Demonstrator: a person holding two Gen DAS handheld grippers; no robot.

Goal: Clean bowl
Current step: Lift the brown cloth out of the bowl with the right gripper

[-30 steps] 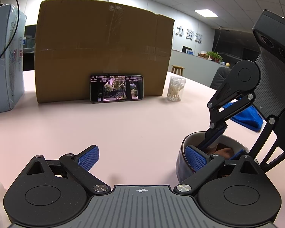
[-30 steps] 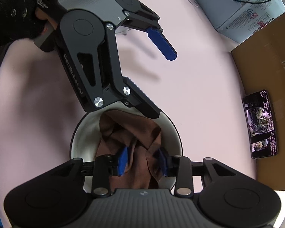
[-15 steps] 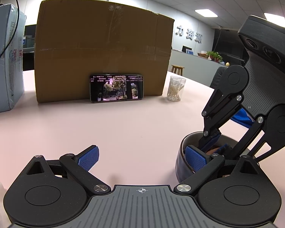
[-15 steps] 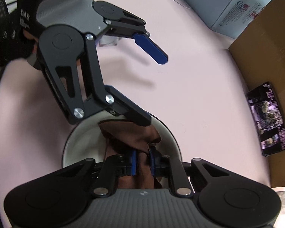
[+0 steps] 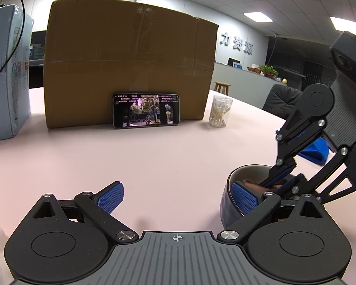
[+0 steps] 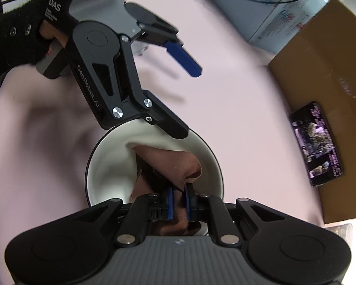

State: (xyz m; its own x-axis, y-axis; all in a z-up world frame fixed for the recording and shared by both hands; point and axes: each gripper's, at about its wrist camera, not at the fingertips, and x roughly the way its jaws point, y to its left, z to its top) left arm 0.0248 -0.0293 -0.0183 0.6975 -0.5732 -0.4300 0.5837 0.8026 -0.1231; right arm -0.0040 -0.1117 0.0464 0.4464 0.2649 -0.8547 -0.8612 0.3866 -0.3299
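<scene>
A bowl (image 6: 106, 173), white inside with a dark outer wall (image 5: 227, 204), stands on the pink table. A crumpled brown cloth (image 6: 170, 163) lies in it. My right gripper (image 6: 179, 190) points steeply down into the bowl and is shut on a fold of the cloth. From the left wrist view, the right gripper (image 5: 280, 182) reaches into the bowl from the right. My left gripper (image 5: 178, 192) is open wide; its right pad (image 5: 244, 199) sits at the bowl's near rim, and its left pad (image 5: 111, 199) hangs over bare table.
A large cardboard box (image 5: 130, 66) stands at the back with a phone (image 5: 146, 110) leaning on it. A jar of cotton swabs (image 5: 218, 115) is to its right, a pale blue carton (image 5: 4, 83) at far left. A blue cloth (image 5: 318, 152) lies behind the bowl.
The right gripper's jaws closed on the brown cloth and the gripper tipped a little. The left gripper kept still and open.
</scene>
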